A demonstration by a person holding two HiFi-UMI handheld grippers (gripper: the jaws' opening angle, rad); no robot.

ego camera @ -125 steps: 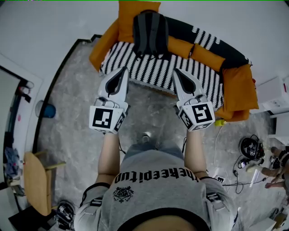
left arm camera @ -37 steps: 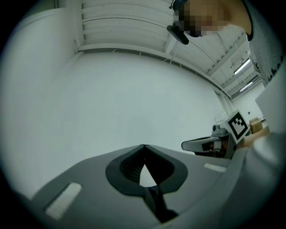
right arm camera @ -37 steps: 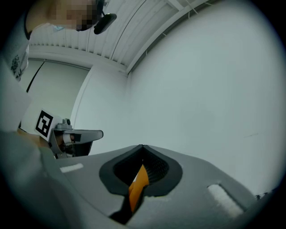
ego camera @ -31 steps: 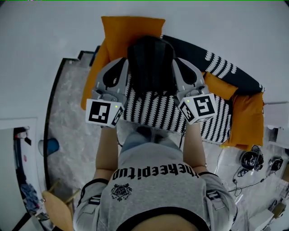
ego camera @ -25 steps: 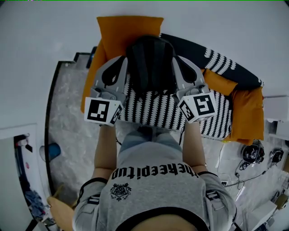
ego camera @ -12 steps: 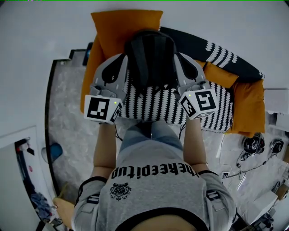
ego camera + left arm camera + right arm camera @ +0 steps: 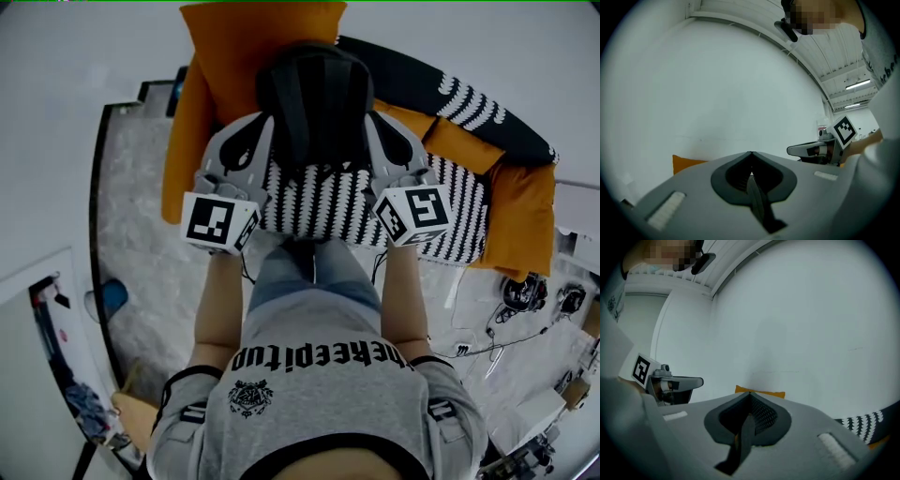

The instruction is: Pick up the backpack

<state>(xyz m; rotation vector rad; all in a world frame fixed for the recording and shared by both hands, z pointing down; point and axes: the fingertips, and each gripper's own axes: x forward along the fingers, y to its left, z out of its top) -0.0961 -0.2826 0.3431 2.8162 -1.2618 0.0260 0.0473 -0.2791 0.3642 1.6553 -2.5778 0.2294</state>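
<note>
A dark backpack [image 7: 314, 98] stands upright on the sofa, leaning on an orange cushion [image 7: 248, 42]. In the head view my left gripper [image 7: 268, 118] lies along the pack's left side and my right gripper [image 7: 368, 115] along its right side, both close to its lower half. Whether either touches the fabric I cannot tell. The jaws of both meet at the tips with nothing gripped. The left gripper view has my left gripper [image 7: 751, 153] against the white wall, with the right gripper [image 7: 811, 150] beside it. In the right gripper view my right gripper [image 7: 750, 393] points at the cushion [image 7: 761, 392].
The sofa seat [image 7: 328, 202] is black-and-white striped, with orange cushions at its right end [image 7: 516, 211] and a dark striped throw [image 7: 469, 98] along the back. Cables and gear [image 7: 516, 295] lie on the marble floor at right; a blue object [image 7: 111, 298] sits at left.
Both grippers have sunk alongside the backpack, from its upper sides to its lower half. Sofa and backpack have slid up the head view. The jaws stayed shut.
</note>
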